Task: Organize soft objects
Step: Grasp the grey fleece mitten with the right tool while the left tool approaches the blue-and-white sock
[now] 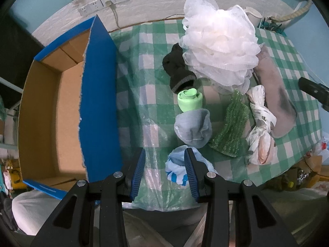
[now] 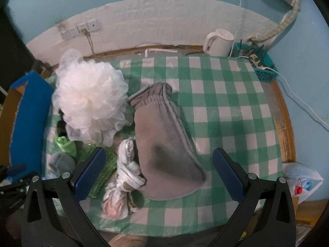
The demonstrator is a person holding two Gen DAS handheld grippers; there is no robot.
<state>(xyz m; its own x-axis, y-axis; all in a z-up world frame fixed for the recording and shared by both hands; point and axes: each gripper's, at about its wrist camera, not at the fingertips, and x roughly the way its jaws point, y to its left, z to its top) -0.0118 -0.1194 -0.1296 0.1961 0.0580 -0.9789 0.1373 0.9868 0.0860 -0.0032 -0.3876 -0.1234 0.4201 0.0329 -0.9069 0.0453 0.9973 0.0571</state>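
A table with a green and white checked cloth [image 1: 144, 47] stands by a blue wall, and a pile of soft things lies on it. An open cardboard box [image 1: 51, 111] with blue sides sits at the left of the pile. The left gripper [image 1: 164, 164] hangs over the near edge with its jaws open and nothing held. A light blue plastic bag [image 1: 176, 173] lies just under its right finger, a bit to the right of the gap. The right gripper [image 2: 159, 168] is wide open too and empty. A grey cloth mitt [image 2: 164, 140] lies right between its fingers, with its long side running away and to the left. So the right hand looks nearest to the mitt, and the left hand nearest to the bag and the box.
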